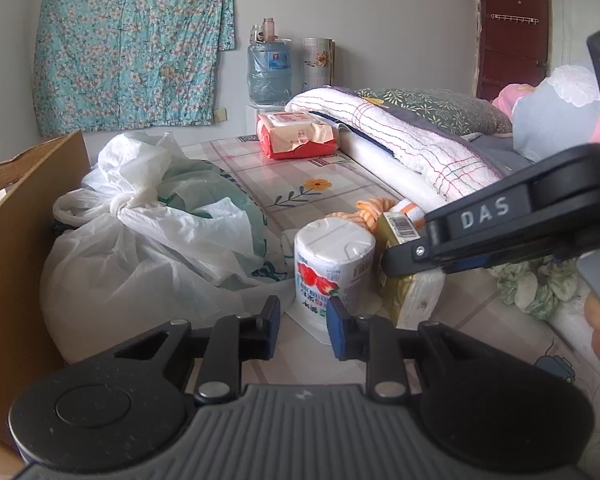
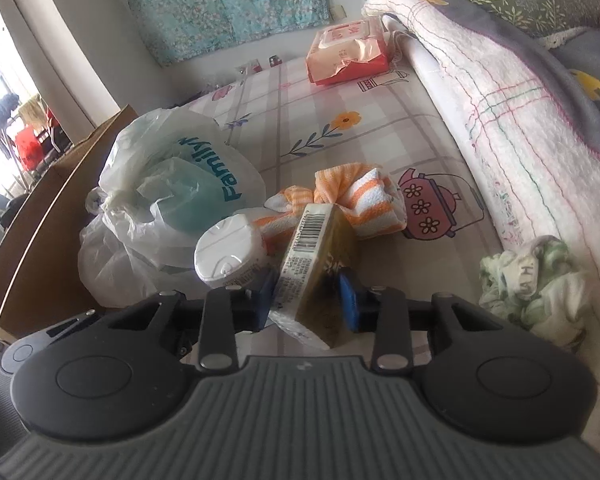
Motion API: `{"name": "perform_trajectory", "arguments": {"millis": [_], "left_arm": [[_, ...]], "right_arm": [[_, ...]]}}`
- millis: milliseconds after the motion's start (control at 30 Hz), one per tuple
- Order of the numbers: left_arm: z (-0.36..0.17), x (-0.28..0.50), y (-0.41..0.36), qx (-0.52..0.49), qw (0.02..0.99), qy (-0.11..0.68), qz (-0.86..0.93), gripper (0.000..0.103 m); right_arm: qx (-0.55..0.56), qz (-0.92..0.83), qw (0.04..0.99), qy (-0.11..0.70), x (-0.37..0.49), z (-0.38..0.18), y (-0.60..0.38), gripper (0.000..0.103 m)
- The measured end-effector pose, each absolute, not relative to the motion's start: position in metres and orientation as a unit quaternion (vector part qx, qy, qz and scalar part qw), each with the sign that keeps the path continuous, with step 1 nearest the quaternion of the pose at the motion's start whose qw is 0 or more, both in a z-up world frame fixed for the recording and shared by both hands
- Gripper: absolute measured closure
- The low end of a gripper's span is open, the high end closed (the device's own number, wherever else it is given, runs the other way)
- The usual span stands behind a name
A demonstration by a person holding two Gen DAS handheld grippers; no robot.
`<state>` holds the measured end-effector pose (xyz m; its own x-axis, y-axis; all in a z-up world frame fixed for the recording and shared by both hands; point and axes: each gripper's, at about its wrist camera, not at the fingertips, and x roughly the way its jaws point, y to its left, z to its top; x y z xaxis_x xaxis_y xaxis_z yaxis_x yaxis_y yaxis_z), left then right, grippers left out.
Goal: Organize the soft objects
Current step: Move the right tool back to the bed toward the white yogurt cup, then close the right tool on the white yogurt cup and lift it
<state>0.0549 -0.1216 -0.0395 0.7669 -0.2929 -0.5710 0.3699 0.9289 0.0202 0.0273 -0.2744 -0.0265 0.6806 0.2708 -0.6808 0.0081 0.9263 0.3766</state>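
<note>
The right gripper (image 2: 306, 300) pinches a yellow-green wrapped tissue pack (image 2: 320, 272) on the patterned bedsheet (image 2: 372, 148). The left gripper (image 1: 303, 322), narrowed, straddles loose wrapping below a strawberry-printed toilet roll (image 1: 332, 264), grip unclear. Only the right view shows a crumpled green-white cloth (image 2: 536, 284) fully.

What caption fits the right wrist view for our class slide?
Right tool grips a yellow tissue pack beside a wrapped paper roll and an orange-striped cloth on the patterned bed.

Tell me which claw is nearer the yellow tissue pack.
Right. The right claw is closed on the yellow tissue pack, pads pressing its sides. The left claw sits just before the neighbouring toilet roll, beside the pack.
</note>
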Motion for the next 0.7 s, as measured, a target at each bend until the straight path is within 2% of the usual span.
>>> {"name": "perform_trajectory", "arguments": {"millis": [200, 400, 533, 700], "left_arm": [[-0.040, 0.051, -0.128, 0.076, 0.935, 0.288, -0.194, 0.077], [-0.046, 0.055, -0.127, 0.078, 0.931, 0.298, -0.197, 0.076], [-0.052, 0.060, -0.126, 0.073, 0.927, 0.313, -0.194, 0.076], [-0.059, 0.063, -0.122, 0.069, 0.922, 0.328, -0.194, 0.076]], "right_arm": [[0.187, 0.037, 0.901, 0.389, 0.014, -0.021, -0.300, 0.069], [0.160, 0.022, 0.917, 0.364, 0.009, -0.002, -0.306, 0.054], [0.139, 0.083, 0.919, 0.358, 0.024, 0.009, -0.279, 0.038], [0.088, 0.140, 0.908, 0.385, 0.055, -0.001, -0.236, 0.035]]}}
